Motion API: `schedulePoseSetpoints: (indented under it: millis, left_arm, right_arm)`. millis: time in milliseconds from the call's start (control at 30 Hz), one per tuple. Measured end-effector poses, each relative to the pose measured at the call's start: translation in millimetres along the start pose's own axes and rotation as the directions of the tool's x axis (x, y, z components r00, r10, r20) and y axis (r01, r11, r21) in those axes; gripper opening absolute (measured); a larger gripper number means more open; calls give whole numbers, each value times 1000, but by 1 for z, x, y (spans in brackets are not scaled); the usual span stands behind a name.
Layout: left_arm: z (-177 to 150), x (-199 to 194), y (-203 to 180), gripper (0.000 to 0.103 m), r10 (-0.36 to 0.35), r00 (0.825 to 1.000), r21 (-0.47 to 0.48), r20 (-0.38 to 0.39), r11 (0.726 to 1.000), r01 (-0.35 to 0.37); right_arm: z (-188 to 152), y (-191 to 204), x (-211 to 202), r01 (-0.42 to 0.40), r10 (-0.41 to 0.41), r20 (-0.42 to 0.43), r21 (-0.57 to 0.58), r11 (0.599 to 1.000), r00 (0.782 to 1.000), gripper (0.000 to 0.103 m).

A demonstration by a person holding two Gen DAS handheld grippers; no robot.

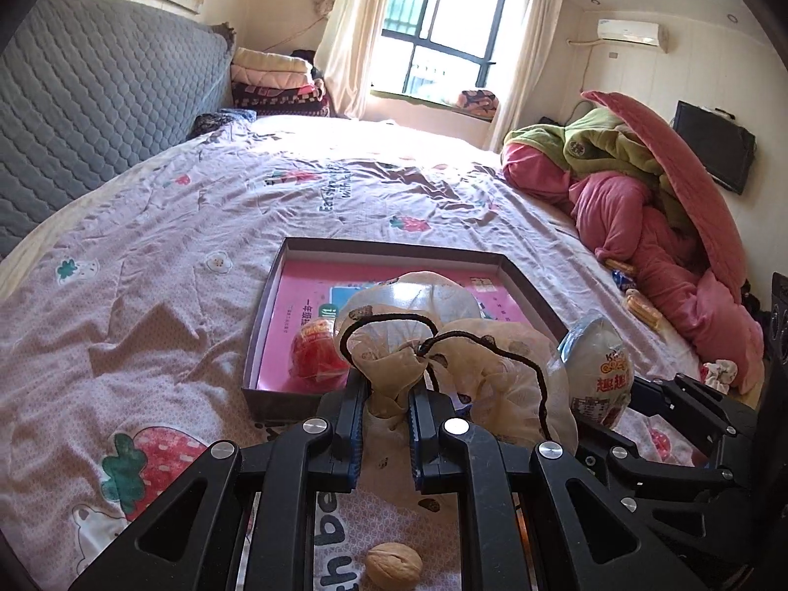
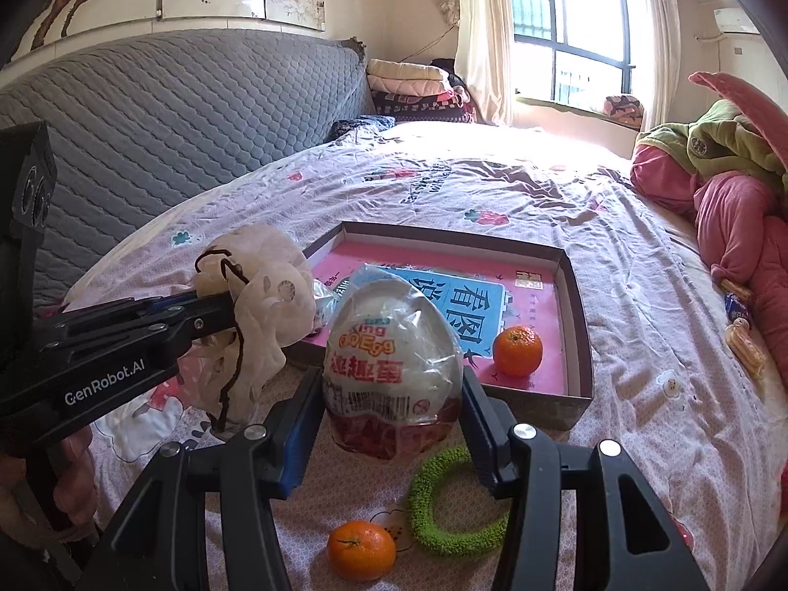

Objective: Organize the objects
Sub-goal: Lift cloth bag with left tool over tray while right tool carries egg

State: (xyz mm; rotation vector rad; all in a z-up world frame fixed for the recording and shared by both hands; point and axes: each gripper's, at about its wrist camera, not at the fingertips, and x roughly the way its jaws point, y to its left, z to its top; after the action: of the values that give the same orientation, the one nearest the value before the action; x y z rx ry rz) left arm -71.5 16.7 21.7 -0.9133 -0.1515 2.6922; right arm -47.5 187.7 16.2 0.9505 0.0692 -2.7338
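Sunlit bedroom, a wide bed (image 1: 162, 226) under a pink strawberry-print sheet, with a grey quilted headboard and a heap of pink and green bedding toward the far right corner.

Left wrist view: the left hand-held gripper (image 1: 389, 394) is pressed together on the gathered neck of a beige gauze pouch (image 1: 497, 369) with a dark drawstring, held clear of the sheet. Straight ahead of its fingers lies the shallow box (image 1: 295, 266), pink-lined, near the bed's front edge; the pouch hangs over the box's near wall, so the drop looks to be a short push forward. A red wrapped sweet (image 1: 317, 349) sits in the box's near left corner. A walnut (image 1: 393, 560) lies on the sheet below the gripper. On the sheet, "be" and "th" can be read.

Right wrist view: the right hand-held gripper (image 2: 391, 409) pinches a wrapped toy egg (image 2: 394, 349) across its width, long axis upright, half-spread jaws. The wrapper reads "Egg" upside down, plus Chinese characters. The box is directly beyond, a mandarin (image 2: 517, 350) inside near its right wall; the card reads "看图说". A second mandarin (image 2: 362, 549) and a green ring (image 2: 455, 502) wait on the sheet. The left tool reads "GenRobot.AI". Both grippers seem about equally near the box.
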Motion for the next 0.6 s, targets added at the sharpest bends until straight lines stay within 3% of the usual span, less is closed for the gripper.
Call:
schedulePoseSetpoints:
  millis: [600]
  left_arm:
    - [20, 4, 10, 14, 69, 992, -21, 108, 998, -67]
  right_arm:
    - [16, -13, 5, 67, -68, 72, 19, 998, 995, 53]
